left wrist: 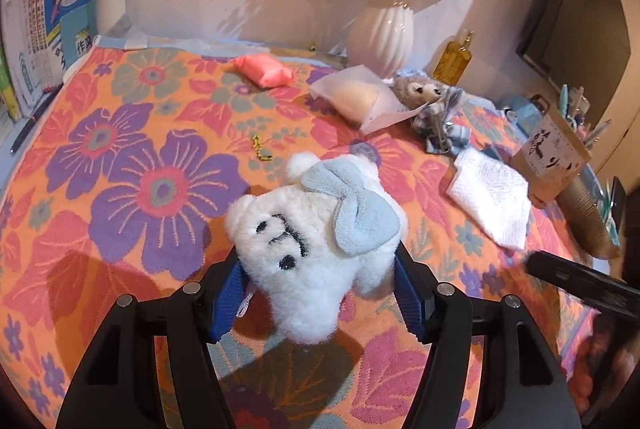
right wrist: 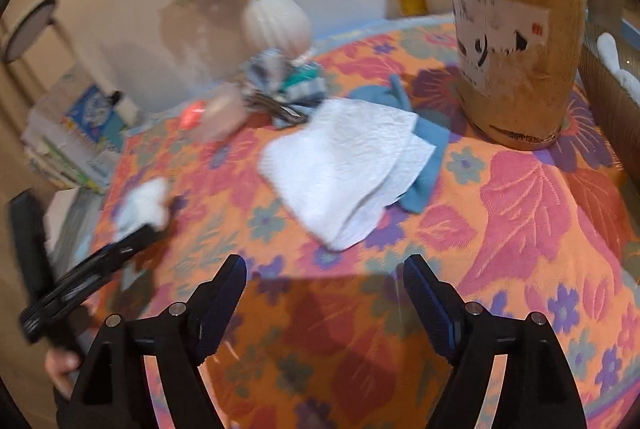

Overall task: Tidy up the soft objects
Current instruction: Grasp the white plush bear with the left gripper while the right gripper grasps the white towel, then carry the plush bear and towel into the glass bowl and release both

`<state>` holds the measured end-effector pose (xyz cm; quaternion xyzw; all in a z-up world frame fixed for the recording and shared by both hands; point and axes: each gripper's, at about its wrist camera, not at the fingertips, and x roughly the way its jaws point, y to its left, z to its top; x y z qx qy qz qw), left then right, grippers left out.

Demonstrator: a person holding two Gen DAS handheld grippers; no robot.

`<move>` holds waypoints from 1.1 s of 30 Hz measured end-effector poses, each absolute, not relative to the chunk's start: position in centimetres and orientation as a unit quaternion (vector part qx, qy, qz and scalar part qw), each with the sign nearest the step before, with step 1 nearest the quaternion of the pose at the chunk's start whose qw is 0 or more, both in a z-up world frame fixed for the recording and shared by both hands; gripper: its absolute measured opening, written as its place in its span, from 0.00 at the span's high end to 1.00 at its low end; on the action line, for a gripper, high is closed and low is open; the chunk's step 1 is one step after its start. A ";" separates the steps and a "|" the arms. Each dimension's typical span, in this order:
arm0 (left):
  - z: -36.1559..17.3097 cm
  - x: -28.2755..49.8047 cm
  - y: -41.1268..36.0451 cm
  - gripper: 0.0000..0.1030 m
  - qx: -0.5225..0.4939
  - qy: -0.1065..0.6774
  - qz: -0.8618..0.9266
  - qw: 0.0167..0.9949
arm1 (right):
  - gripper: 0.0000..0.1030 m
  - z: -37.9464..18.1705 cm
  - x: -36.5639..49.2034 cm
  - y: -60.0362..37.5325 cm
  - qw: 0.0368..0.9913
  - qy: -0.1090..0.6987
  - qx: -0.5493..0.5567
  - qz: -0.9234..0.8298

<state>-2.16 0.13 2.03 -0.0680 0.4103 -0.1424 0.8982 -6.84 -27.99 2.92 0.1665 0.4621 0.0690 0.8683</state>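
We have the left hand-held gripper [left wrist: 318, 269] closed on the white plush bear [left wrist: 316, 249], its blue pads [left wrist: 226, 303] pressing the bear's sides just above the floral cloth [left wrist: 120, 189] on the counter. The bear wears a grey-blue bow [left wrist: 352, 209]. Beyond the bear and to its right lies the folded white paper towel [left wrist: 492, 197]; past that towel stands the brown pen holder [left wrist: 552, 157]. Farther behind the bear we see a clear pouch [left wrist: 356, 97] touching a small brown plush [left wrist: 420, 91], with a pink packet [left wrist: 262, 71] to their left. Our right hand-held gripper [right wrist: 324, 269] hangs empty with its jaws spread wide, short of the towel.
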 end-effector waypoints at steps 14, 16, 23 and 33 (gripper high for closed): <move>2.0 -2.5 0.6 0.37 -0.085 0.398 -0.160 0.900 | 0.55 2.5 0.7 -21.3 0.888 0.455 0.039 -0.048; 2.1 -2.6 0.5 0.37 -0.083 0.396 -0.161 0.900 | 0.79 2.7 0.4 -21.8 0.892 0.447 0.049 -0.037; 2.2 -2.8 0.2 0.37 -0.069 0.392 -0.158 0.904 | 0.91 4.3 -3.5 -23.7 0.904 0.406 0.121 0.050; 2.2 -3.4 -1.3 0.37 -0.022 0.390 -0.149 0.908 | 0.91 5.1 -10.6 -27.2 0.907 0.405 0.110 0.049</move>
